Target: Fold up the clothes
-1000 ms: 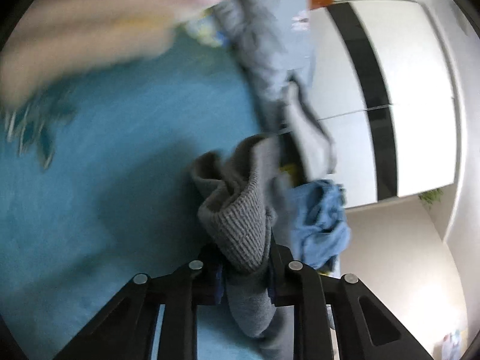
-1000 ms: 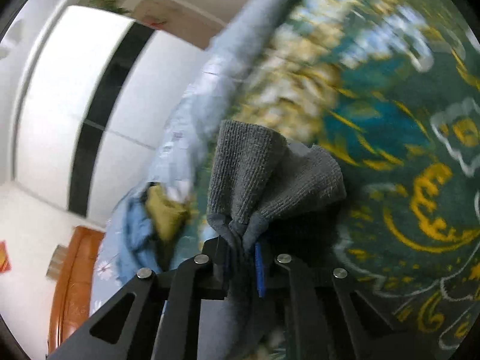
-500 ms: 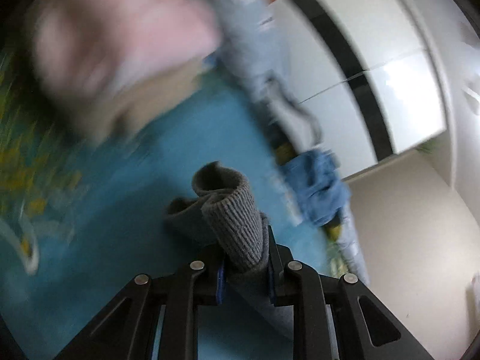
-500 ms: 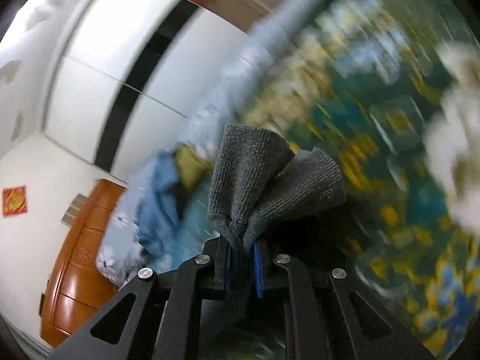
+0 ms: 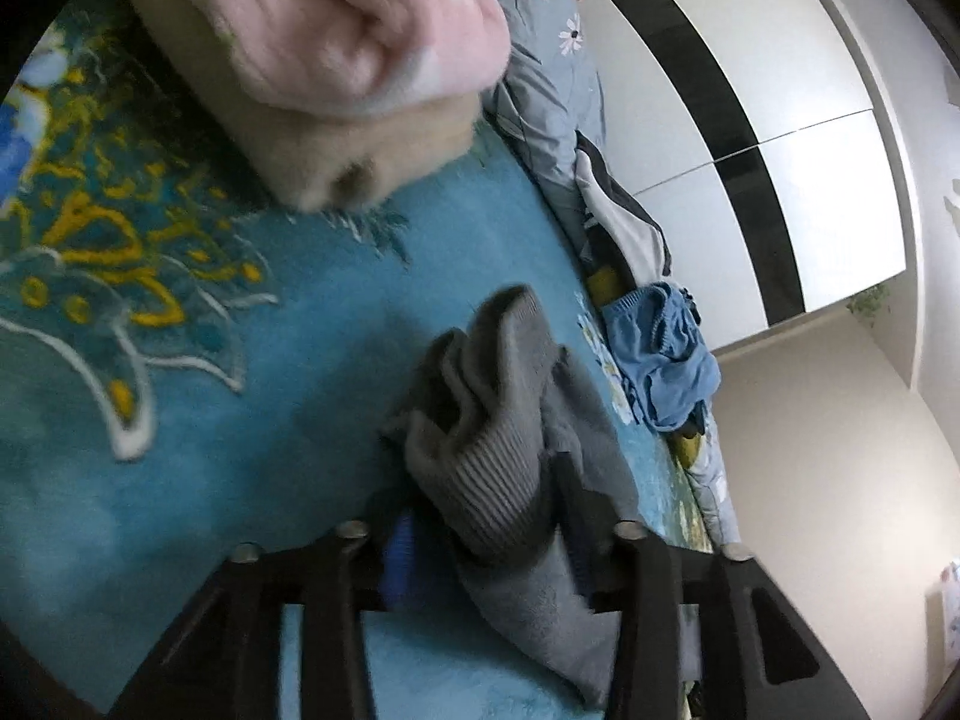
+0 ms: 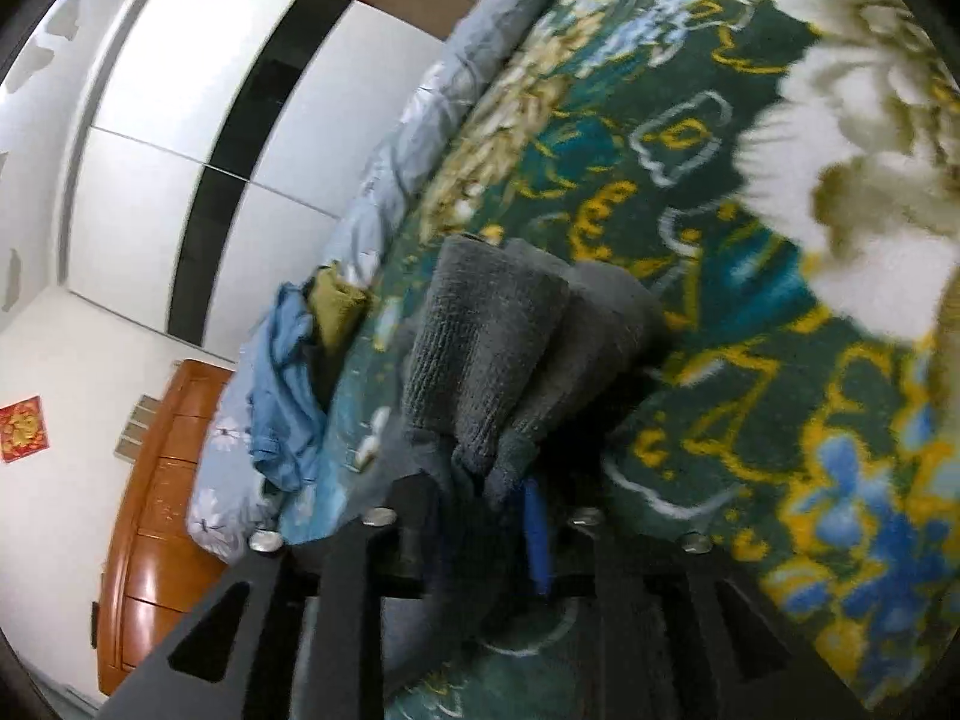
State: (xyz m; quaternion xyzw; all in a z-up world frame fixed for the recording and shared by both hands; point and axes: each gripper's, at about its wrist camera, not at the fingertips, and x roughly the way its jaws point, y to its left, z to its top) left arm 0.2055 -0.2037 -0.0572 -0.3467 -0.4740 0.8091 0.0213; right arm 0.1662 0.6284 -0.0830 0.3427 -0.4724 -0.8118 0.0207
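Gripping the grey knit garment (image 5: 492,420), the left gripper (image 5: 486,540) and right gripper (image 6: 486,504) are both clamped on its bunched fabric above the teal patterned blanket (image 5: 210,420), near the folded pink-and-beige stack (image 5: 336,60).

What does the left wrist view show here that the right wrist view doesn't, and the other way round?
Only the left wrist view shows the folded pink and beige stack on the blanket. Only the right wrist view shows the wooden dresser and the red wall decoration. Both show the gray knit garment gripped in the jaws, the crumpled blue garment, the patterned blanket and the white wardrobe.
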